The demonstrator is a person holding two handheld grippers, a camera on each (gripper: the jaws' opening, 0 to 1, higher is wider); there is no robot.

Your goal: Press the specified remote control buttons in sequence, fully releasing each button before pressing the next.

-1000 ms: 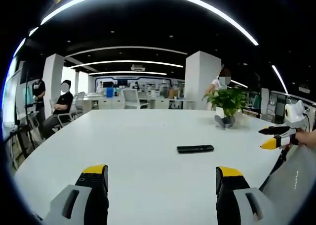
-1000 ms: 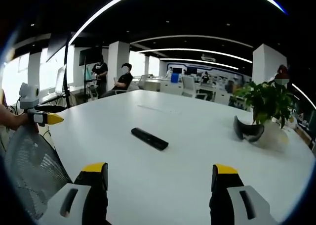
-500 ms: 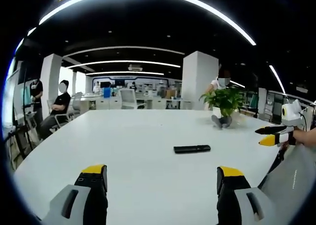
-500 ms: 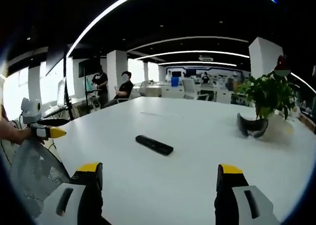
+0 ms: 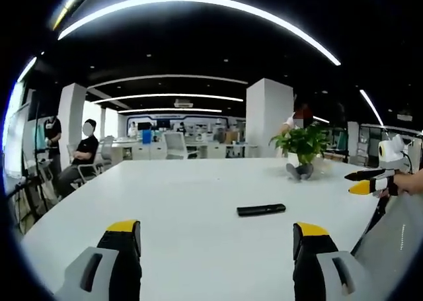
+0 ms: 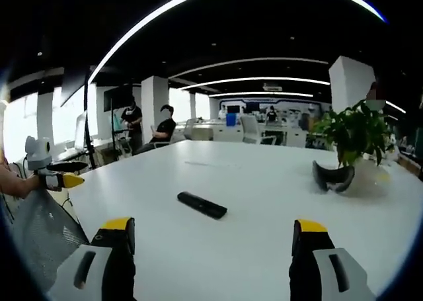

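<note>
Remote control (image 5: 261, 210) lies flat on the white table (image 5: 185, 202), right of centre in the left gripper view and left of centre in the right gripper view (image 6: 201, 205). Its long axis runs almost across the left view and slants in the right view. Both the left gripper (image 5: 215, 248) and the right gripper (image 6: 211, 248) have jaws wide apart, holding nothing, well apart from it. Neither seems clearly nearer. A potted plant (image 6: 353, 145) stands beyond it.
</note>
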